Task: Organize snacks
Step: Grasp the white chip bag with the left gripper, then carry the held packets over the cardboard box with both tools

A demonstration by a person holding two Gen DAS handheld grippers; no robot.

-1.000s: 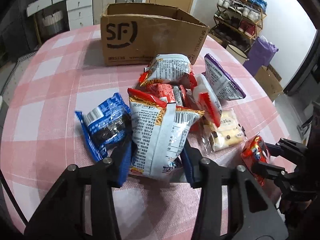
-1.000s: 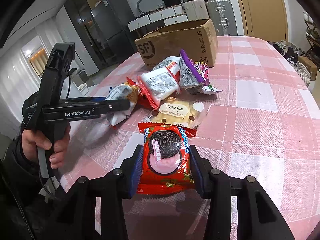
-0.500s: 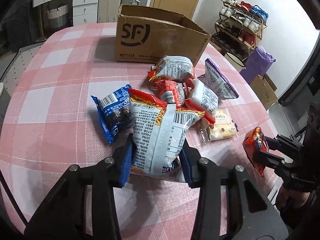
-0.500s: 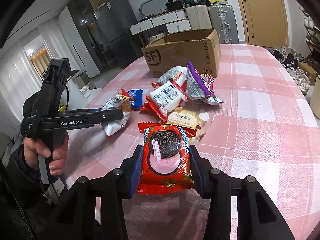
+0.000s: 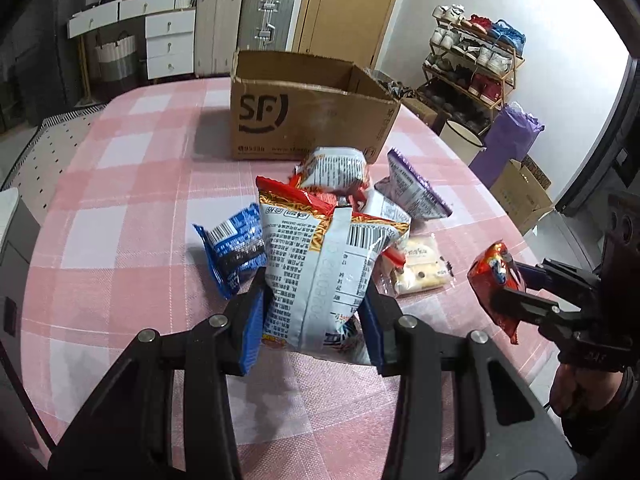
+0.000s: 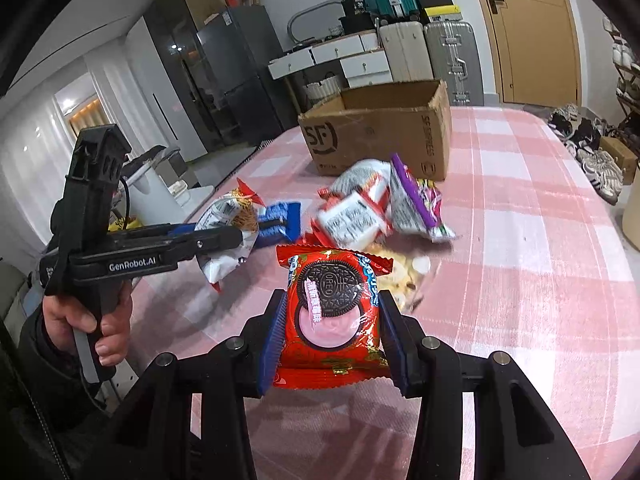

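The left hand-held gripper (image 5: 312, 320) is clamped on a puffy noodle snack bag (image 5: 320, 264) and holds it up above the table (image 5: 120, 200). The right hand-held gripper (image 6: 332, 344) is clamped on a red Oreo pack (image 6: 332, 312), also up in the air. The open cardboard box (image 5: 304, 120) sits well behind the pile of snacks (image 5: 360, 200). The noodle bag is big and slippery and only pinched near its bottom, so it could flop over or slide out. Both bags could bump each other, or catch on the box wall and fall outside.
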